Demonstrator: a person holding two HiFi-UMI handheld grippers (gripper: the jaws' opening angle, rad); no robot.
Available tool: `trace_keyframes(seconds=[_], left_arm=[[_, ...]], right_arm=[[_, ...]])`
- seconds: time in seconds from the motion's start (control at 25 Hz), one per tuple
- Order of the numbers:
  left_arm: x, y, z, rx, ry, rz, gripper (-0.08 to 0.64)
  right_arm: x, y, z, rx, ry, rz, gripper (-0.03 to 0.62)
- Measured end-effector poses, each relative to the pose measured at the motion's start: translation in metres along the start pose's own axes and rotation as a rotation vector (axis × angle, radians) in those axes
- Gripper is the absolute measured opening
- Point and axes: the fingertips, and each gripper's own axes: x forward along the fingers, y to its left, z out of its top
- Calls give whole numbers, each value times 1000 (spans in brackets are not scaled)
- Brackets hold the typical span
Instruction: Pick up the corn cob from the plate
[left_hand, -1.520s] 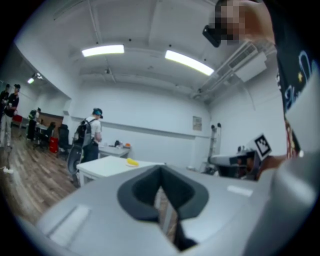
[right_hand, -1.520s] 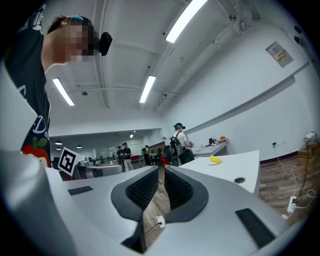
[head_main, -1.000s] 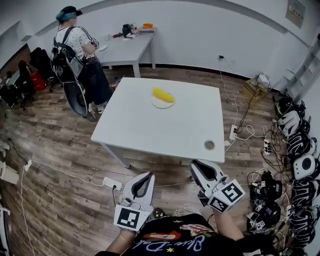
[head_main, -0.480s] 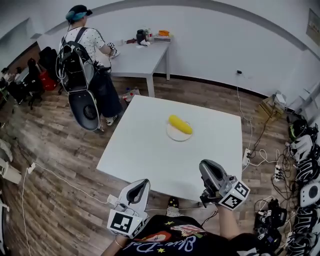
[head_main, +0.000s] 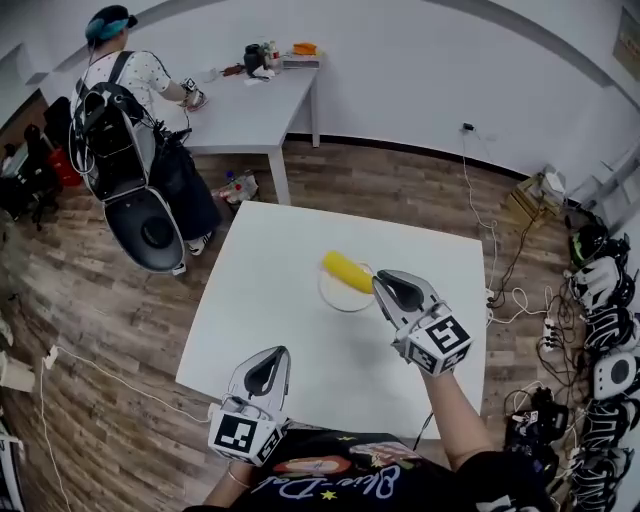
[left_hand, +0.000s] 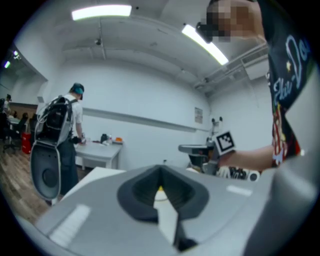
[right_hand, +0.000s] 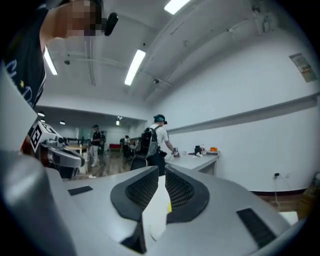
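Note:
A yellow corn cob (head_main: 346, 270) lies on a white plate (head_main: 336, 297) near the middle of the white table (head_main: 270, 290). My right gripper (head_main: 384, 284) hangs over the table, its tips just right of the cob and plate, jaws shut and empty. My left gripper (head_main: 272, 356) is shut and empty too, over the table's near edge, well short of the plate. In the left gripper view the cob (left_hand: 160, 189) and plate (left_hand: 161, 196) show as a sliver between the jaws. A yellow speck of the cob (right_hand: 170, 204) shows in the right gripper view.
A person with a backpack (head_main: 122, 140) stands at a second table (head_main: 245, 105) at the back left. Cables and headsets (head_main: 600, 300) cover the floor on the right. Wooden floor surrounds the table.
Both grippers have come forward from off the table's near edge to over it. The right one now reaches the plate's right side. The left one is at the near edge.

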Motion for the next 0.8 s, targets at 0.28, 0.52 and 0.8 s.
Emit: trace_keyframes(seconds=[0.28, 0.52, 0.8], left_arm=[[59, 21, 26, -2, 2, -139, -12], [57, 41, 15, -74, 28, -135, -12], [48, 60, 16, -121, 14, -106, -12]], right_arm=[[84, -26, -92, -166, 433, 126, 196], [123, -43, -159, -170, 686, 195, 243], [140, -49, -199, -164, 840, 213, 264]])
